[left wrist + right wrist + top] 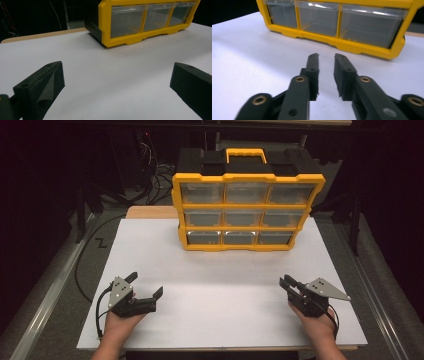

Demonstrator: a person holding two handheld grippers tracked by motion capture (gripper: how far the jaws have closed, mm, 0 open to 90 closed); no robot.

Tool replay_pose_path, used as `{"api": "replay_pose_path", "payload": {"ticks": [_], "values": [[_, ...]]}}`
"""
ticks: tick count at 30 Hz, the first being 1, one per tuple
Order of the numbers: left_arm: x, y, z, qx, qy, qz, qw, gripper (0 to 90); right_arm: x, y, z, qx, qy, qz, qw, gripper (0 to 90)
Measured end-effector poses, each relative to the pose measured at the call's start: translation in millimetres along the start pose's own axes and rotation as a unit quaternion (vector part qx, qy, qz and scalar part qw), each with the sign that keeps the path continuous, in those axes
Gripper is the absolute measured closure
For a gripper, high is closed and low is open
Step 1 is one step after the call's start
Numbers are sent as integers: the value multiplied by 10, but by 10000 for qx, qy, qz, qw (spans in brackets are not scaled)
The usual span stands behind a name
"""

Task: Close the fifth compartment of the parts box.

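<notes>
A yellow-framed organizer (pixel 247 227) with three rows of clear drawers stands upright at the far middle of the white table (pixel 220 280). Its drawers look pushed in. My left gripper (pixel 147 284) rests at the near left, jaws wide apart and empty; in the left gripper view (pixel 116 67) they frame bare table with the organizer (pixel 125 41) beyond. My right gripper (pixel 285 281) sits at the near right. Its jaws (pixel 326 56) stand a narrow gap apart with nothing between them, pointing at the organizer's bottom row (pixel 362 48).
A wooden board edge (pixel 150 212) shows behind the table's far left corner. Black cables (pixel 82 270) trail off the left side over the grey floor. Dark stands and wiring fill the background.
</notes>
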State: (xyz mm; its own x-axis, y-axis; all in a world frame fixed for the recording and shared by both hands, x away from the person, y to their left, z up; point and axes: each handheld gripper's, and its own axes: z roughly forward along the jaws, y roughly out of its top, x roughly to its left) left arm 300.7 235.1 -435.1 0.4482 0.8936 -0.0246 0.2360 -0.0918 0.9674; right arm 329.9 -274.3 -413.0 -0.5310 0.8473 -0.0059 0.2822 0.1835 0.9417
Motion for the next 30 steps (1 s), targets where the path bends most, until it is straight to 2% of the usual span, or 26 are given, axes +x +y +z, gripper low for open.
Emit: {"api": "replay_pose_path", "payload": {"ticks": [3, 6, 8, 10, 12, 13, 16, 22, 30], "values": [[-5, 2, -12, -10, -42, 22, 10000, 2, -8, -53, -41, 22, 130, -30, 9999, 655], [-8, 0, -4, 14, -51, 27, 10000, 2, -12, -75, -31, 45, 344, -103, 9993, 471], [-12, -1, 0, 26, -49, 27, 10000, 2, -3, -72, -18, -2, 306, -85, 9995, 353], [-15, -1, -2, 28, -49, 42, 10000, 2, 2, -65, 4, -47, 253, -33, 9997, 183], [-17, -1, -4, 23, -49, 45, 10000, 2, 10, -65, 37, 19, 162, -45, 9999, 40], [-17, -1, -4, 24, -48, 44, 10000, 2, 18, -60, 51, 41, 81, -2, 10000, 11], [-16, -2, -3, 40, -52, 54, 10000, 2, 20, -41, 39, -32, -43, 74, 10000, 10], [-21, 1, -4, 40, -73, 68, 9999, 2, 4, -48, 22, -237, 50, 9, 9997, 11], [-25, 3, -2, 41, -89, 80, 9999, 2, -9, -79, 74, -50, 54, 51, 10000, 11]]}}
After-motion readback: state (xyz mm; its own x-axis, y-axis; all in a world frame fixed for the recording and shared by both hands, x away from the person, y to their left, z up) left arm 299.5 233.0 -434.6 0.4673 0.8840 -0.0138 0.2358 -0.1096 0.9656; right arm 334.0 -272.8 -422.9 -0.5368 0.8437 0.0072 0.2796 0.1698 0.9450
